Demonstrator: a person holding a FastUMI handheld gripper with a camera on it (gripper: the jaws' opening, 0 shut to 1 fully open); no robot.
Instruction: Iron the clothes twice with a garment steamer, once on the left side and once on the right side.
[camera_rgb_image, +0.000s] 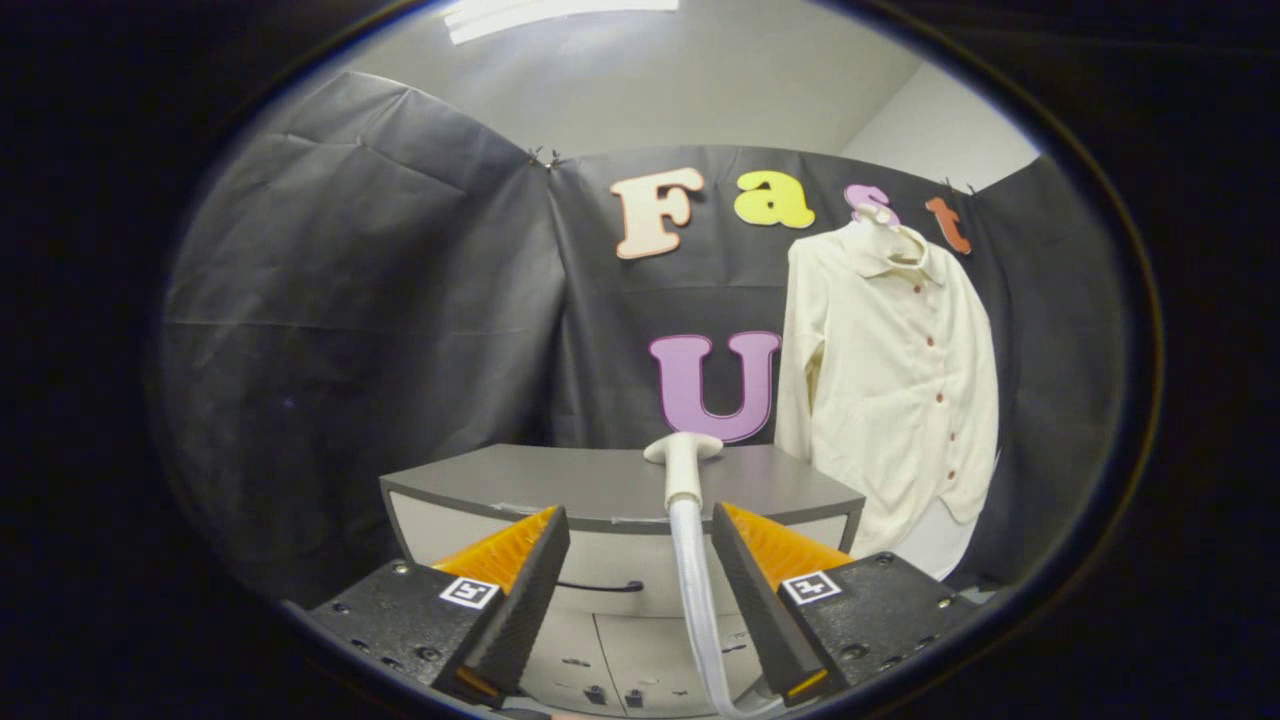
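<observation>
A cream button-up shirt (895, 385) hangs on a hanger against the black cloth wall, to the right beyond my fingers. The white garment steamer head (683, 465) rests on the front edge of a grey cabinet top (600, 480), its handle pointing toward me. Its pale hose (697, 610) runs down between my fingers. My gripper (640, 545) stands open, a little short of the steamer handle, with the hose passing through the gap and neither finger touching it.
The grey cabinet has a pale front with a drawer handle (600, 587) and lower doors (640, 650). Black cloth walls enclose the booth on the left, back and right.
</observation>
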